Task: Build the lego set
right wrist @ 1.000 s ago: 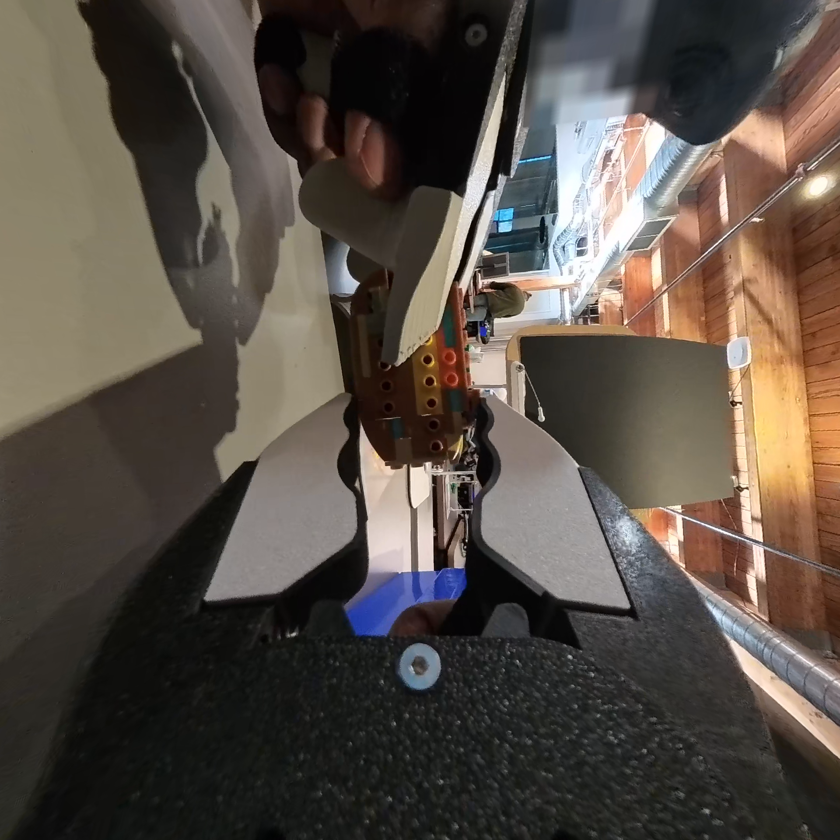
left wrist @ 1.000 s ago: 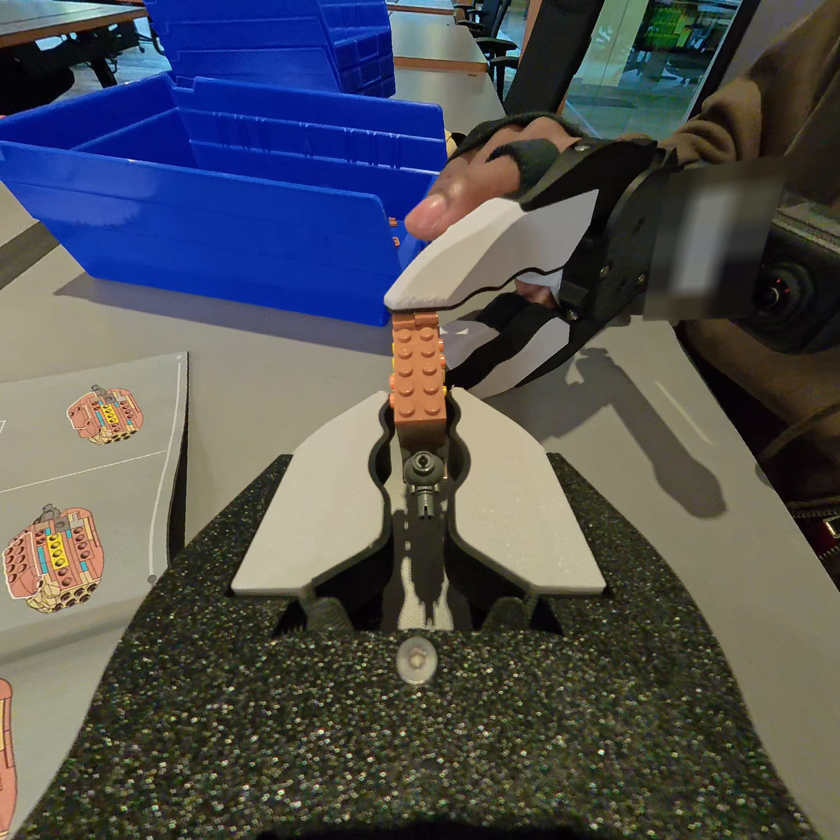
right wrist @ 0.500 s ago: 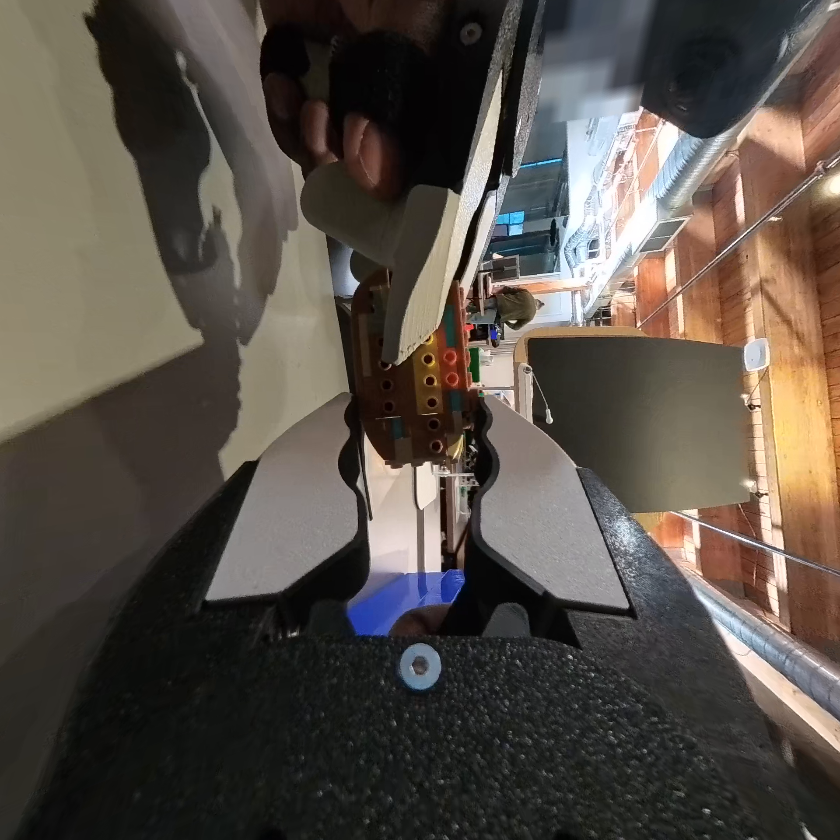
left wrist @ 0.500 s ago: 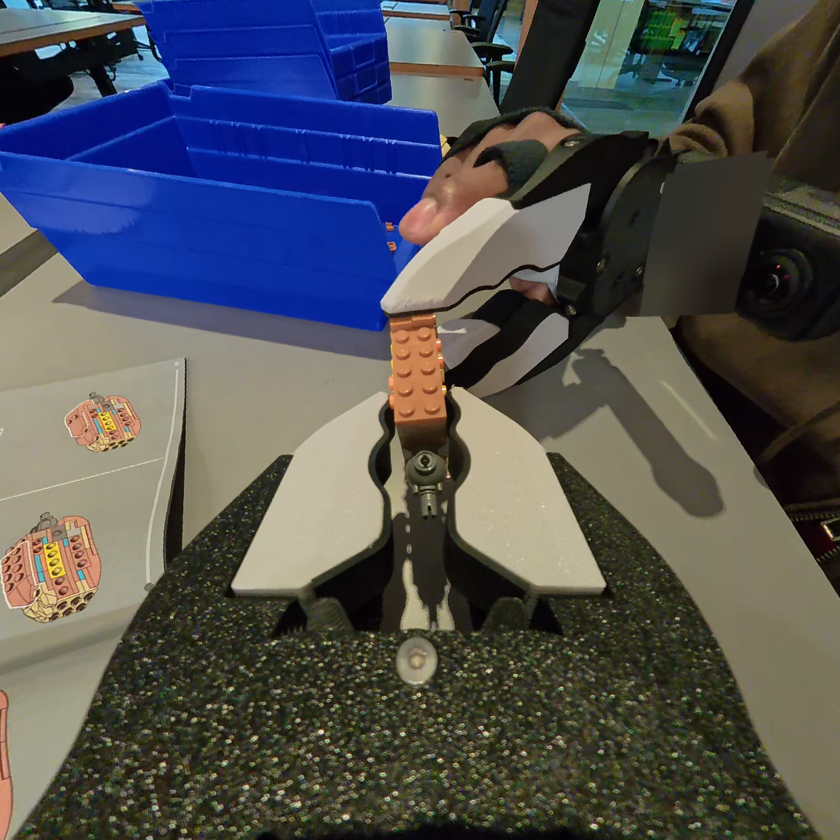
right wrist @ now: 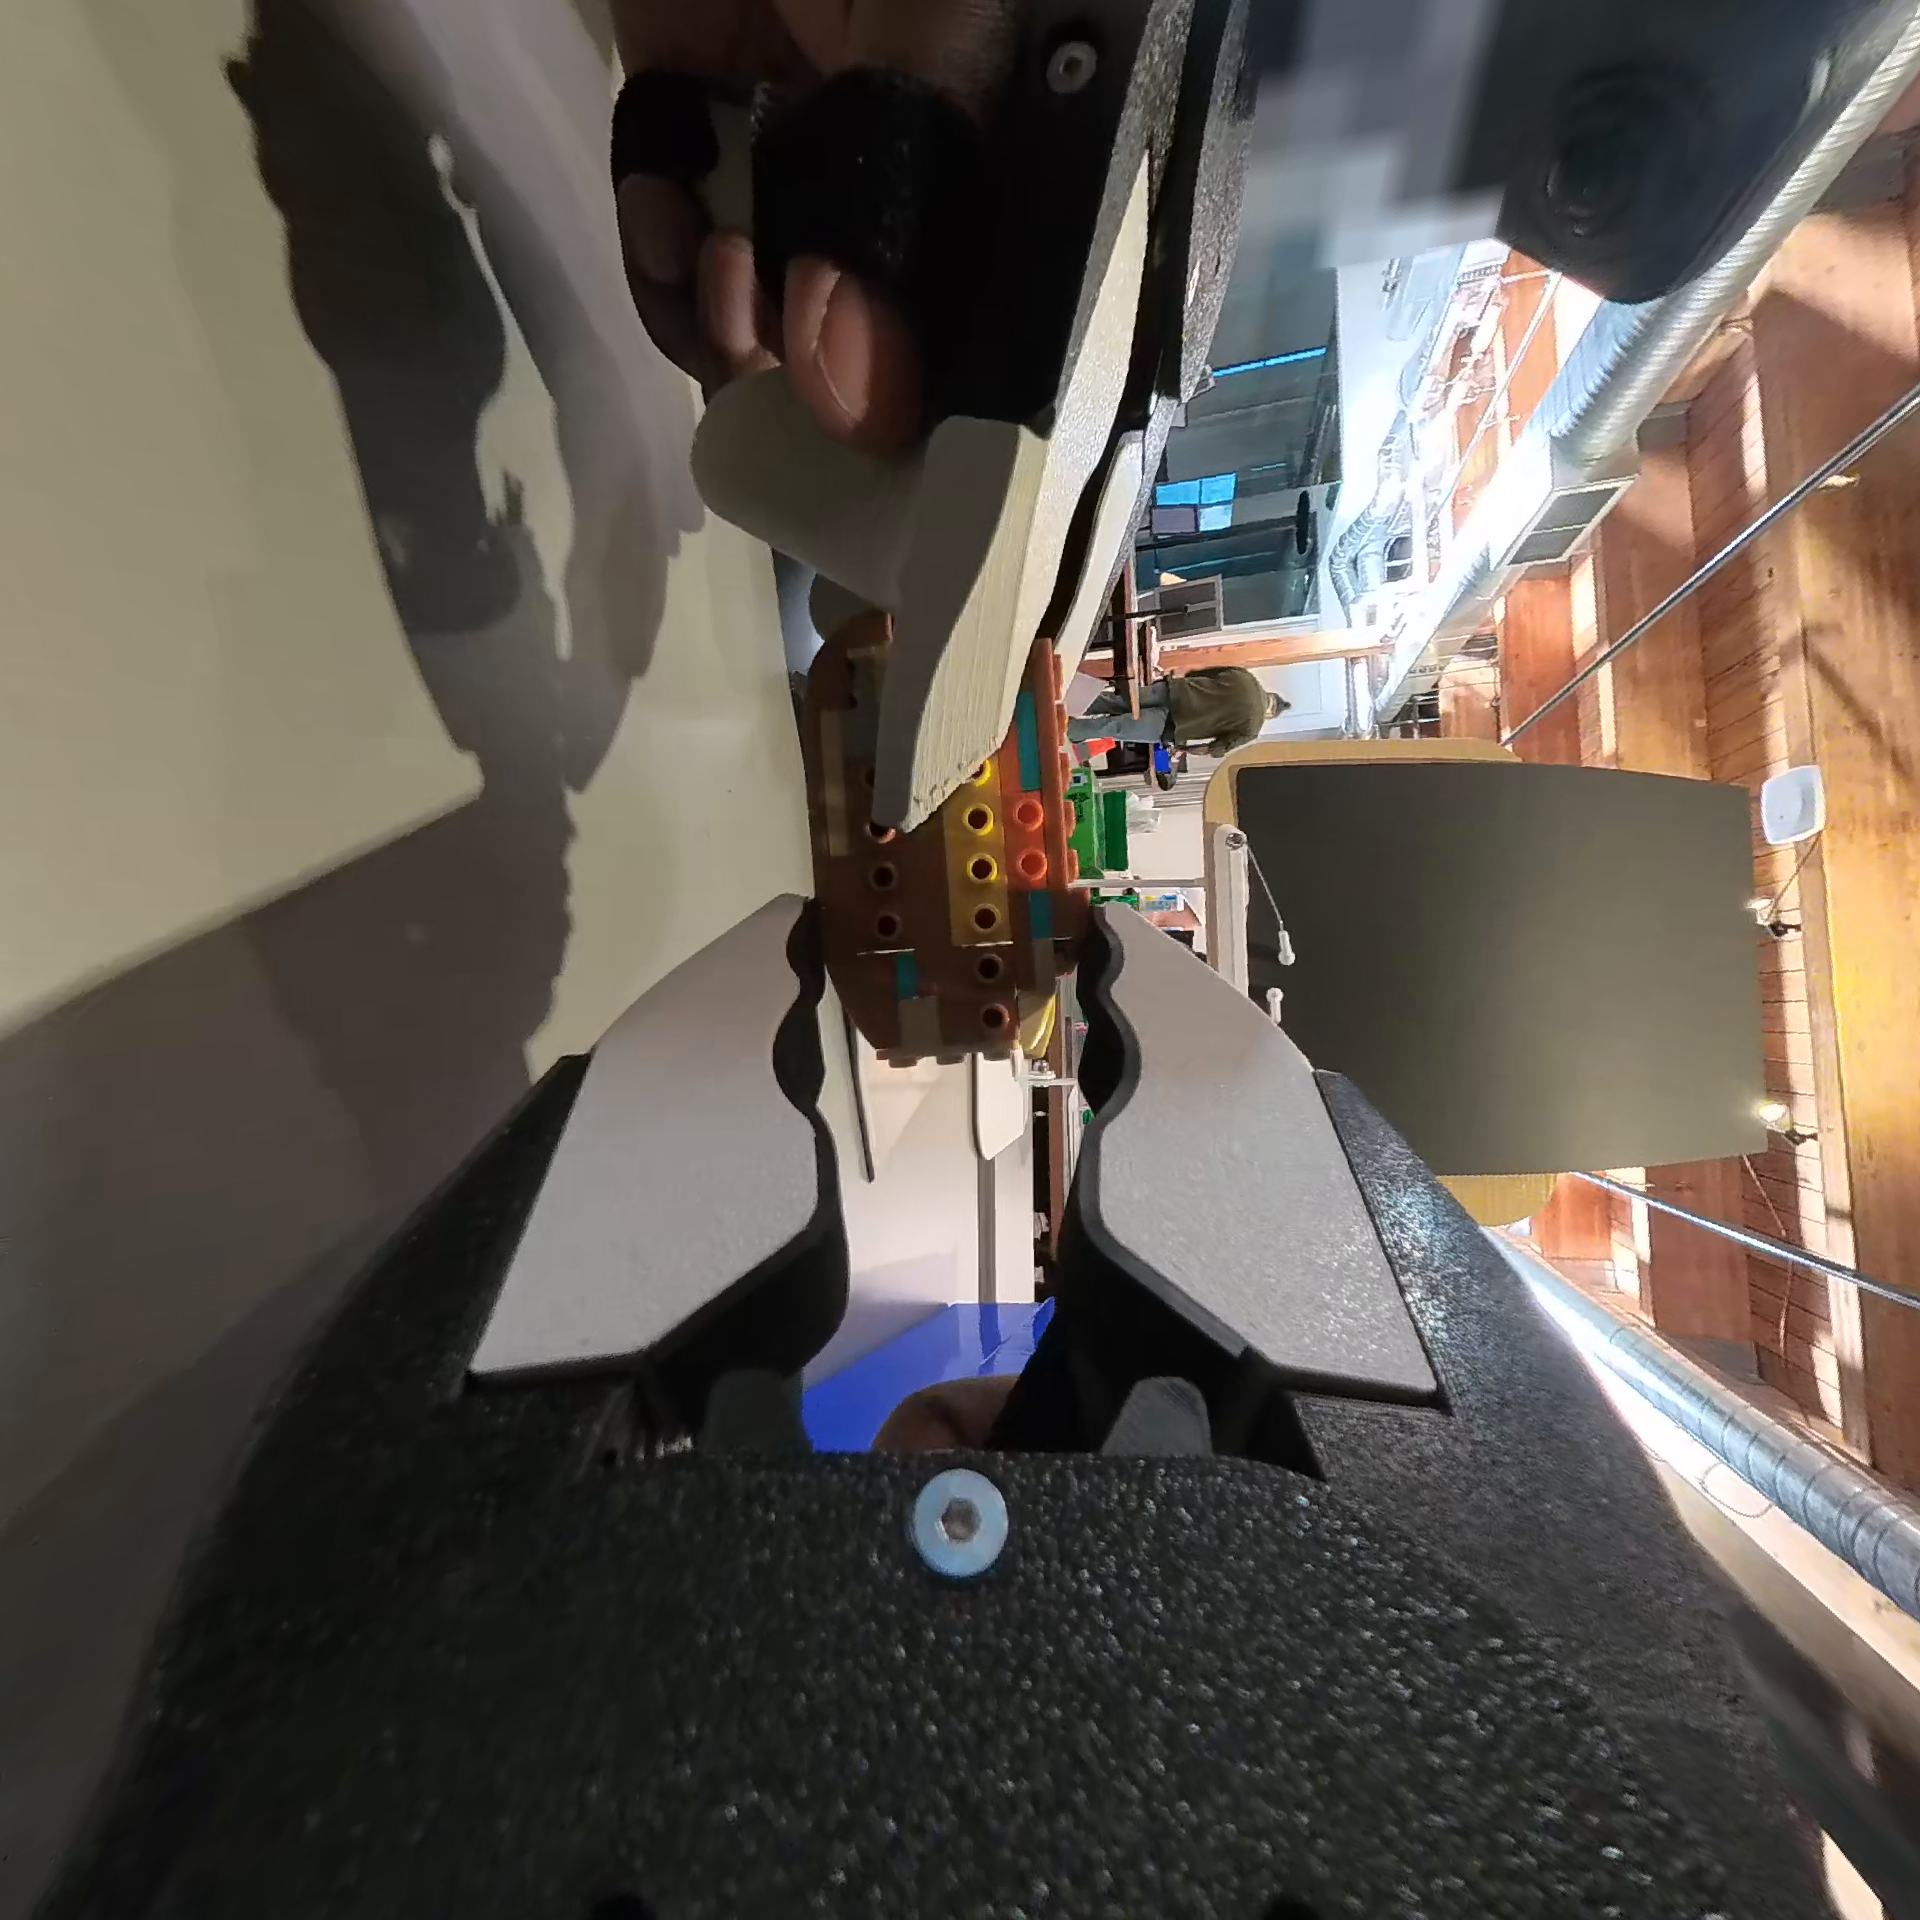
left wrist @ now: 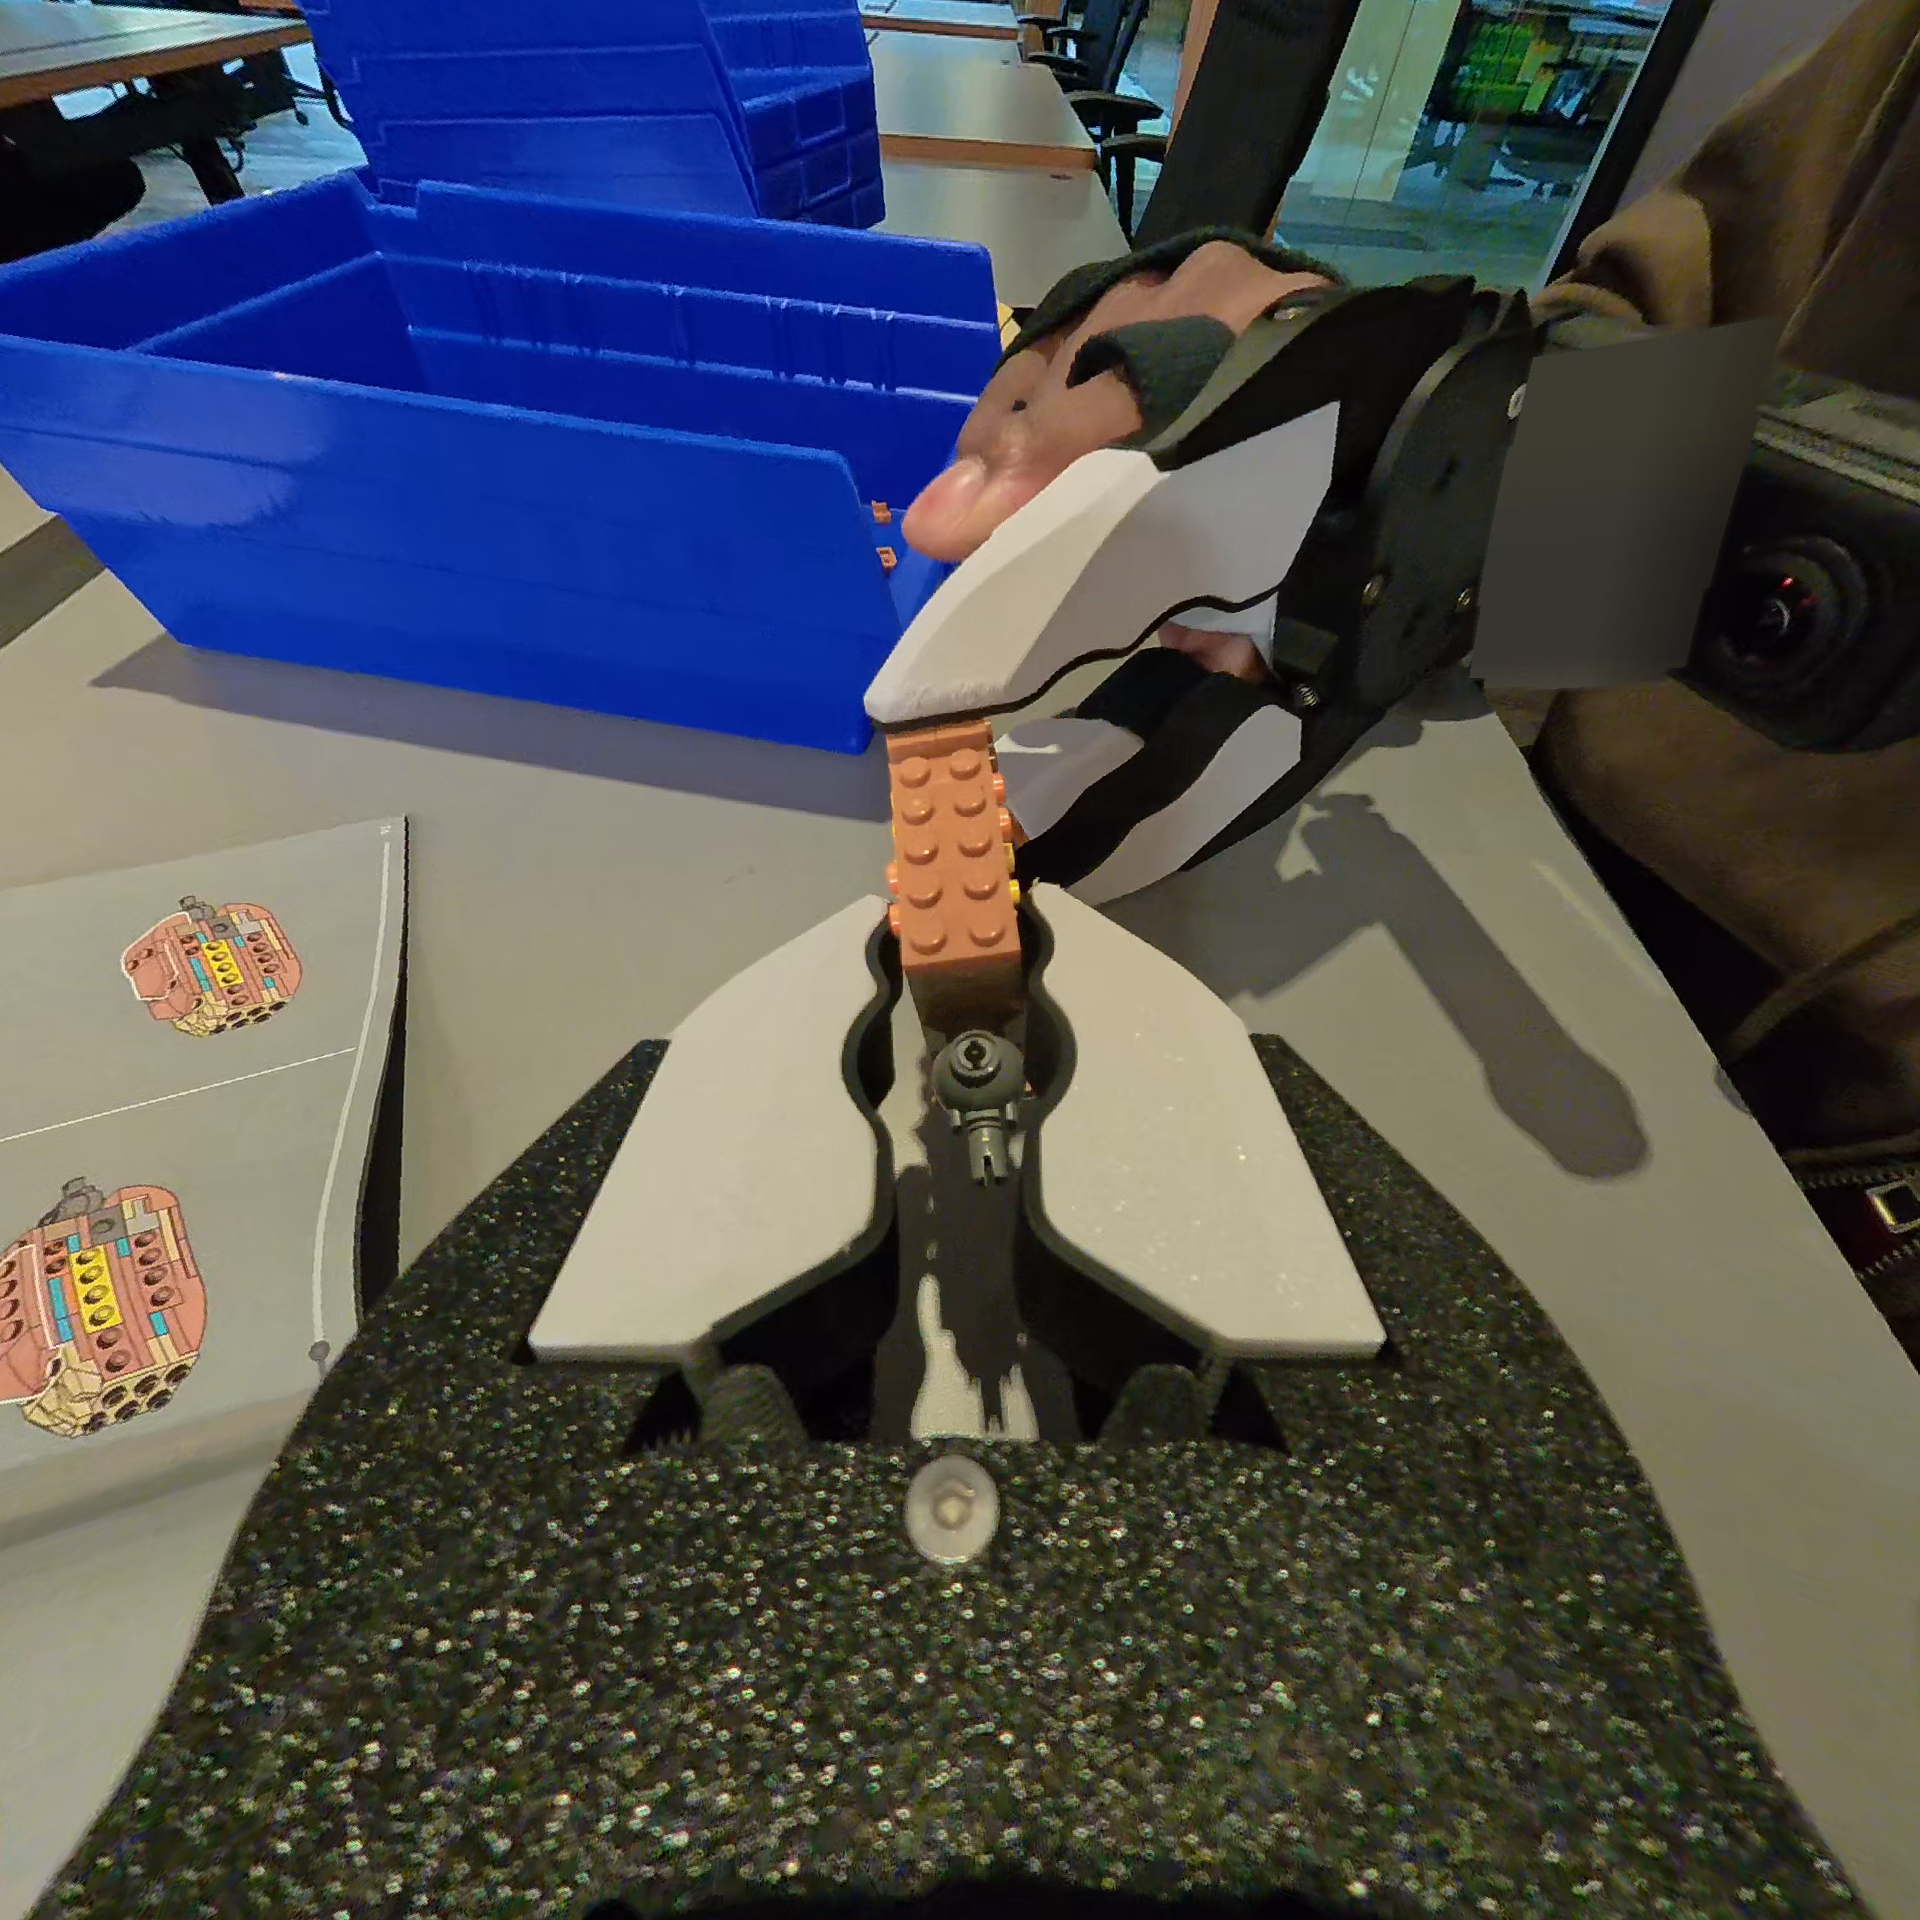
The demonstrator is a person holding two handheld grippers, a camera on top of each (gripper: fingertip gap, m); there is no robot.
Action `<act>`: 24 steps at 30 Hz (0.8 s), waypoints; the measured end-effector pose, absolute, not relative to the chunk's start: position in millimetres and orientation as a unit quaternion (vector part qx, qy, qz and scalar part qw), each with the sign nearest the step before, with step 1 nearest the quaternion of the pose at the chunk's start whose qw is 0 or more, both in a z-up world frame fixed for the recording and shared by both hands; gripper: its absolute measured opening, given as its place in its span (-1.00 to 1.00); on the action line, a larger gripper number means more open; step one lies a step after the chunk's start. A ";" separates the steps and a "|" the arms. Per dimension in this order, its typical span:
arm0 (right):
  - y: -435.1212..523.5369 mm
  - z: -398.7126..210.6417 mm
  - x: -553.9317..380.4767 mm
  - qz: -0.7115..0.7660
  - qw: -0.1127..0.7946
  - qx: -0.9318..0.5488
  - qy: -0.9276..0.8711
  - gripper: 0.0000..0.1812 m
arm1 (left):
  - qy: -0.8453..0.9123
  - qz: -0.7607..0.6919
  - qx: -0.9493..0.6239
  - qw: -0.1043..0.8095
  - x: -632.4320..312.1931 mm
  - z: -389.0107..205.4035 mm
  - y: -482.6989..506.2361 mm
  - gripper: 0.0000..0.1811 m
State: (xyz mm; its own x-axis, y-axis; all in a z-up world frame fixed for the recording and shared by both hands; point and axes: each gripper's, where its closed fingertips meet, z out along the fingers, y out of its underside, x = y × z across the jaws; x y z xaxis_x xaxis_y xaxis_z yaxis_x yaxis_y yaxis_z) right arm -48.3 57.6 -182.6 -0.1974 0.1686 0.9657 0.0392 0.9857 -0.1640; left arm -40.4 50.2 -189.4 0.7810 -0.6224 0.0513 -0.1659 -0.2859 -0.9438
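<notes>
A small lego build (left wrist: 951, 852) of orange-brown bricks is held above the grey table between both grippers. My left gripper (left wrist: 961, 914) is shut on its near end. A dark grey pin piece (left wrist: 977, 1081) hangs from the build between the fingers. The right gripper reaches in from the right, with its upper finger (left wrist: 1060, 592) on the build's far end and its lower finger (left wrist: 1143, 842) under it. In the right wrist view, my right gripper (right wrist: 951, 930) is shut on the build (right wrist: 935, 935), which shows brown, yellow, orange and teal bricks. The left gripper's finger (right wrist: 966, 665) covers its far part.
A large blue bin (left wrist: 468, 540) stands at the back left, with more blue bins (left wrist: 623, 94) stacked behind it. An open instruction booklet (left wrist: 187, 1091) lies at the left on the grey table (left wrist: 623, 862). A person's brown sleeve (left wrist: 1787, 208) is at the right. My left and right fingertips are right by each other.
</notes>
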 end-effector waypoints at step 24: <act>56.0 -197.5 -29.1 0.299 0.440 -0.295 -0.794 -0.35 | 0.296 -0.211 -0.773 0.520 -34.7 -209.2 45.8 -0.77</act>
State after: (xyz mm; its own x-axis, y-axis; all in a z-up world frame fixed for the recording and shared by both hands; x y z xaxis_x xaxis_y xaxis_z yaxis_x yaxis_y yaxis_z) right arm -29.1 56.0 -197.5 -0.4382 0.7317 0.5220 0.2059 0.6470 -0.7341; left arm -34.7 45.8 -209.2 0.7365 -0.6762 0.0184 -0.2375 -0.2839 -0.9290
